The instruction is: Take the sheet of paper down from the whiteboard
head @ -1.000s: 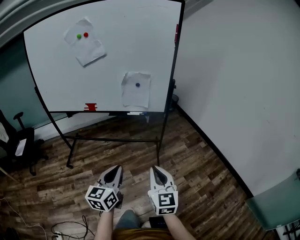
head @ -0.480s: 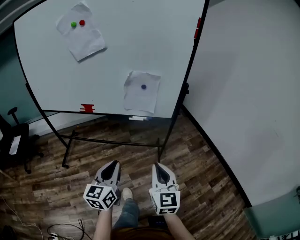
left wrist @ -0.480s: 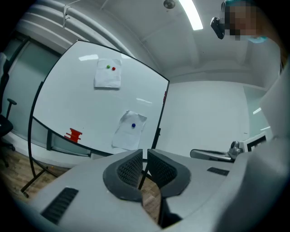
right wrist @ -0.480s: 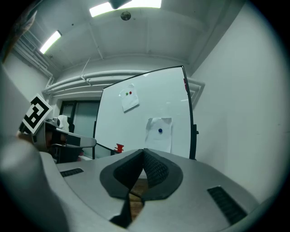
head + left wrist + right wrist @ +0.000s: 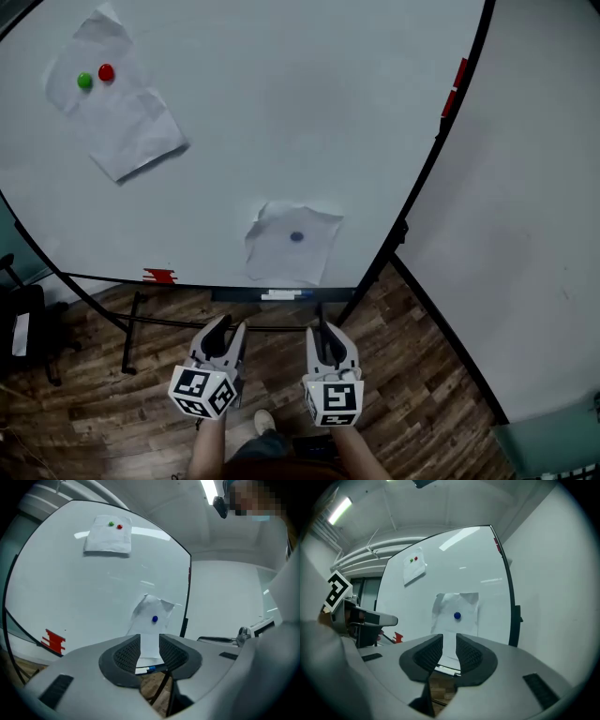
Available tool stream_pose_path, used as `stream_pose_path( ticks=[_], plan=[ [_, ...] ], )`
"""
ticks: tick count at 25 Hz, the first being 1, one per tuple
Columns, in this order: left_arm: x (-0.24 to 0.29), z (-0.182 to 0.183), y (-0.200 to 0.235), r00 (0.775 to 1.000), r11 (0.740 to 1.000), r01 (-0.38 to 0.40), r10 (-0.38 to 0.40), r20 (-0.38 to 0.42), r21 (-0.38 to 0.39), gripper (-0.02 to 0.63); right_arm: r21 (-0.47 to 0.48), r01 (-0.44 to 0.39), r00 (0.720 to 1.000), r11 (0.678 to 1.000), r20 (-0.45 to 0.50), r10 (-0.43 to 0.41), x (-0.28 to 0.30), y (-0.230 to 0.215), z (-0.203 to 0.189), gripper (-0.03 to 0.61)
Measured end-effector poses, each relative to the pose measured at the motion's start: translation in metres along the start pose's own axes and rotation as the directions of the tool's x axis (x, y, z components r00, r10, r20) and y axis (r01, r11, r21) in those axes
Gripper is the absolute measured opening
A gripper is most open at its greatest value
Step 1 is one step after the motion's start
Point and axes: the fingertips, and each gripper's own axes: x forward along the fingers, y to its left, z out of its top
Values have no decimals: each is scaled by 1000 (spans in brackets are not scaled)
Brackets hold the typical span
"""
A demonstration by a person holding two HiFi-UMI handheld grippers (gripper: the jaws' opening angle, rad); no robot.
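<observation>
1. White and creased, the lower sheet of paper point(image 5: 292, 242) is seen pinned near the bottom edge of the whiteboard point(image 5: 281, 141) by a single blue magnet point(image 5: 296, 236) set at its middle. Its corners are curled off the surface, since nothing else holds them flat.
2. A second sheet point(image 5: 117, 117) is fixed high at the board's left, tilted, under a green magnet point(image 5: 84, 81) and a red magnet point(image 5: 106, 71) placed side by side near its top edge. Which sheet is meant is not settled by the task, but the lower one is judged the target, as both tongs are aimed at it.
3. The left tongs point(image 5: 223, 326) and right tongs point(image 5: 325, 330) are held level and side by side, below the sheet and well short of it. Both pairs of jaws are being opened, and the left gap shows a little wider. Nothing is gripped, and only the distant sheet is framed in each gap.
4. The step in hand is judged to be the approach. One pair is probably being readied for the magnet and the other for the paper, so that the sheet is not dropped once freed.
5. A marker point(image 5: 281, 294) is seen lying in the tray just under the sheet, and a red object point(image 5: 159, 276) is seen at the board's lower left. What that object is cannot be told.
6. The board is carried on a dark frame over a wooden floor point(image 5: 412, 375), beside a pale wall point(image 5: 534, 187).
</observation>
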Motion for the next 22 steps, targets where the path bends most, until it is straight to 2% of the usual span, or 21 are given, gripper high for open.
stream_pose_path(
  ticks=[5, 10, 22],
  plan=[
    [53, 14, 33, 999, 999, 44, -44, -4, 8, 124, -7, 40, 999, 999, 8, -40, 59, -12, 6, 91],
    [88, 19, 45, 997, 997, 76, -76, -8, 22, 124, -9, 51, 998, 999, 24, -51, 88, -14, 16, 95],
    [133, 30, 60, 995, 993, 99, -98, -14, 58, 124, -43, 51, 998, 998, 26, -50, 139, -19, 21, 110]
  ],
)
